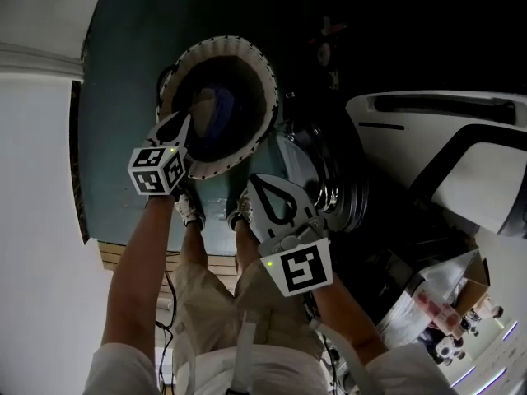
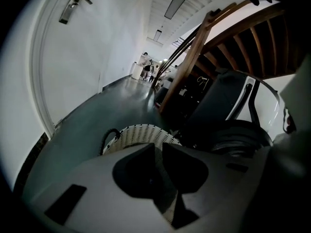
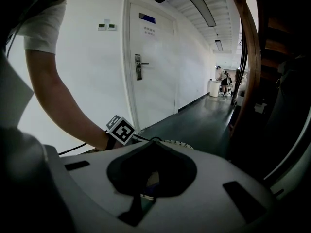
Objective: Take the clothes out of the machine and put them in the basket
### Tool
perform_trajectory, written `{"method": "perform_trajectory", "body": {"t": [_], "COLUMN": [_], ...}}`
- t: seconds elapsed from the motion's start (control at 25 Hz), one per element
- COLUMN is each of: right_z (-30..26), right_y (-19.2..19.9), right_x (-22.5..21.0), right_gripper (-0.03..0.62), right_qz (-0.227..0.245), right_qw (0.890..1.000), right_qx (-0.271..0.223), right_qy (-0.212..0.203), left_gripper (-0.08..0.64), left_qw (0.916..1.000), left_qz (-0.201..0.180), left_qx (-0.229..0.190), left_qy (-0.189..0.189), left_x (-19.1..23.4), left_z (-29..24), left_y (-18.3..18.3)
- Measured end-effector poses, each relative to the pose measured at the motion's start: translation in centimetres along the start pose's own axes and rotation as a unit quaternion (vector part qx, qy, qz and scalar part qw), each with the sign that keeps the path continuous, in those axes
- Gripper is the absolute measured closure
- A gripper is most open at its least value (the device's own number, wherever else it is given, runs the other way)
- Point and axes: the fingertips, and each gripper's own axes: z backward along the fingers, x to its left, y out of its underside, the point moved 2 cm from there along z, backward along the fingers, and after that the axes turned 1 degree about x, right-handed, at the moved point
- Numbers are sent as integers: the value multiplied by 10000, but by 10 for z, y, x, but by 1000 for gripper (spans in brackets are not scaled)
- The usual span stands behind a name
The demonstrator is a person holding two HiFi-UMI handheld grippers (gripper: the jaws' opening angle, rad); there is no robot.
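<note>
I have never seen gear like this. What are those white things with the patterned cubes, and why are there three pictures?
No robot here: a person holds a claw in each hand, and the patterned cubes are part of them. The head view comes from a camera on the person's head, looking down. The other two come from cameras riding on each claw. The left claw hangs above a white perforated basket on the dark floor, with clothes inside. The right claw is nearer the person's legs. Both are closed or nearly so and hold nothing. The white machine stands at right.
</note>
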Motion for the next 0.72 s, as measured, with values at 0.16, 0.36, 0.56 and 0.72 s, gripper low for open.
{"method": "perform_trajectory", "body": {"t": [0.16,0.36,0.56,0.72], "right_z": [14,43,75,98], "right_y": [-20,-44,-72,-99], "right_x": [4,11,19,28], "right_gripper": [581,581,581,581], "right_qz": [71,111,202,221], "right_qw": [9998,9991,9977,9962], "right_qx": [-101,-140,-226,-322], "right_qy": [172,378,611,774], "left_gripper": [537,545,545,545], "left_qw": [9999,9998,9989,9979], "left_qz": [88,86,247,36], "left_qx": [-81,-63,-393,-651], "left_qy": [122,172,59,57], "left_x": [-4,-7,-5,-15], "left_z": [31,84,143,187], "left_y": [-16,-23,-45,-78]}}
